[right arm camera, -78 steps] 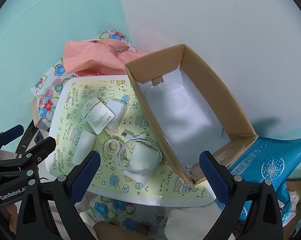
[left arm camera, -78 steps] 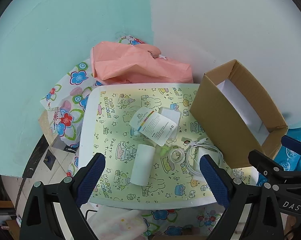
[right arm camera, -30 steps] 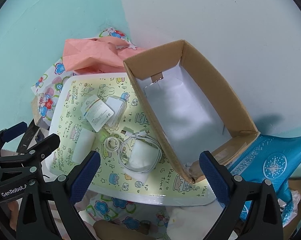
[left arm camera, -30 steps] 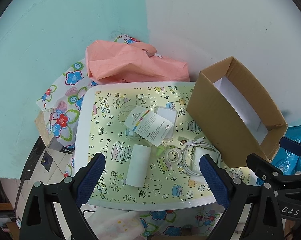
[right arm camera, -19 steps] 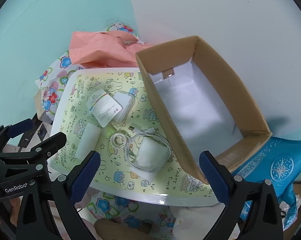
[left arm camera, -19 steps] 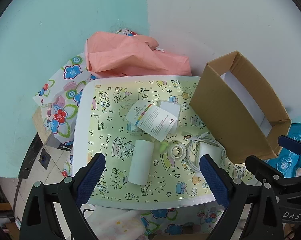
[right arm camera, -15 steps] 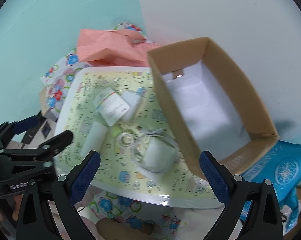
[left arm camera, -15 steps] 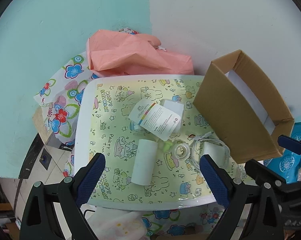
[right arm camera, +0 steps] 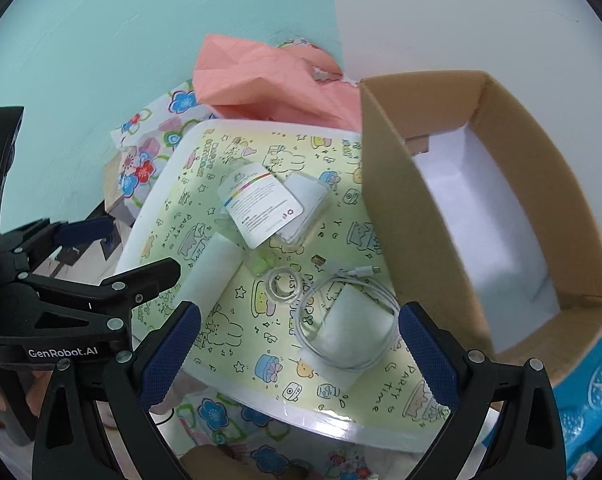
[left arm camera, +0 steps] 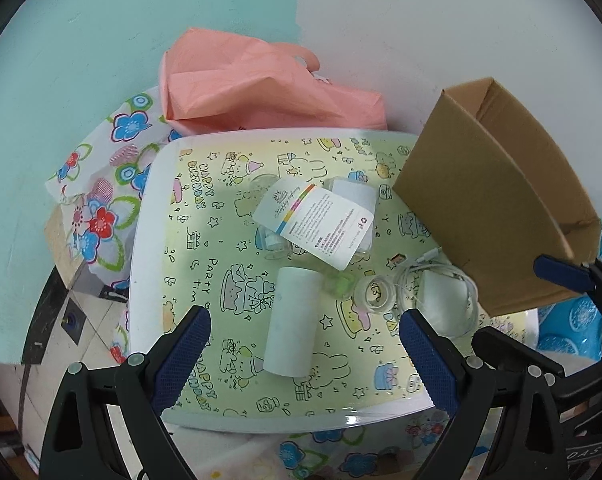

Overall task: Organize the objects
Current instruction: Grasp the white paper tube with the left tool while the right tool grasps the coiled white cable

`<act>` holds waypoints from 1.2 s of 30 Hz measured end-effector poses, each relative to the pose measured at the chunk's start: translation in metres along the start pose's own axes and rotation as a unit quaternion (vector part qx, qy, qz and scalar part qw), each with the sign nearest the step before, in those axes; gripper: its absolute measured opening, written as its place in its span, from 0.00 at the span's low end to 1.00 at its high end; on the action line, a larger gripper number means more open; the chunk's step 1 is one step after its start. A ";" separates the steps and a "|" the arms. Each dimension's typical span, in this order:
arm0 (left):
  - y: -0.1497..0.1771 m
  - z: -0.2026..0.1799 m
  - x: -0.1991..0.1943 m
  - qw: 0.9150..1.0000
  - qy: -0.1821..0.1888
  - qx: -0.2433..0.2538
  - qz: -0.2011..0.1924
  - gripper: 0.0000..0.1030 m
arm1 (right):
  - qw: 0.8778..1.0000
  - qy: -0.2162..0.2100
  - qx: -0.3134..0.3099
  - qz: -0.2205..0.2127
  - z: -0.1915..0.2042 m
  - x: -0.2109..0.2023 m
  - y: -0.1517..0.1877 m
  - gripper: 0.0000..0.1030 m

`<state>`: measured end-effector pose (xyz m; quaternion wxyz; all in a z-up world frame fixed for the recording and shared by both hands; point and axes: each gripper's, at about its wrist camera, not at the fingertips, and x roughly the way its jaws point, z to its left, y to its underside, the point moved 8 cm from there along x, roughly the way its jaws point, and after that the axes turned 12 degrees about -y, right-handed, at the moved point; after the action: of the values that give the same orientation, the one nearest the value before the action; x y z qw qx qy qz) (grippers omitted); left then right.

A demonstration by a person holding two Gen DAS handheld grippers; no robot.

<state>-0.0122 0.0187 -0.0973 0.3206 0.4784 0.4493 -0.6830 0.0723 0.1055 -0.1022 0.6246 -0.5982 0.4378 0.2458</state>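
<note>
A small table (left arm camera: 153, 240) with a yellow cartoon top holds loose items. A white paper roll (left arm camera: 291, 332) lies near the front. A clear packet with a white label (left arm camera: 321, 224) lies at the middle. A small clear tape ring (left arm camera: 375, 292) and a white charger wrapped in its cable (left arm camera: 441, 304) lie to the right. An open cardboard box (right arm camera: 501, 216) stands on the right side, white inside. My left gripper (left arm camera: 305, 364) is open above the roll. My right gripper (right arm camera: 299, 350) is open above the charger (right arm camera: 357, 328).
A crumpled pink bag (left arm camera: 261, 88) lies at the back against the wall. A flowered cloth (left arm camera: 101, 200) hangs off the table's left side. A blue patterned bag (right arm camera: 597, 392) sits right of the box. The left gripper's body (right arm camera: 73, 312) shows in the right wrist view.
Both grippers have moved in closer to the table and shifted left; the items look larger. Nothing on the table has moved, and both grippers stay open.
</note>
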 end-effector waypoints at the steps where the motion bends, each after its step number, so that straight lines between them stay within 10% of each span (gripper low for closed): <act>1: 0.000 0.000 0.002 1.000 0.001 0.002 -0.001 0.93 | 1.000 0.004 0.004 -0.003 -0.001 0.003 0.000 0.98; 19: 0.011 0.021 0.044 0.999 0.019 0.007 -0.031 0.93 | 0.999 0.036 -0.019 -0.010 0.017 0.036 0.003 0.92; 36: 0.033 -0.010 0.106 0.997 0.012 0.076 0.026 0.85 | 0.994 0.068 0.036 0.072 -0.029 0.096 0.032 0.58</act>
<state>-0.0151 0.0142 -0.2086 0.2951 0.5210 0.3875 -0.7009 0.0862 0.0617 -0.1974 0.5950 -0.5578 0.5296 0.2331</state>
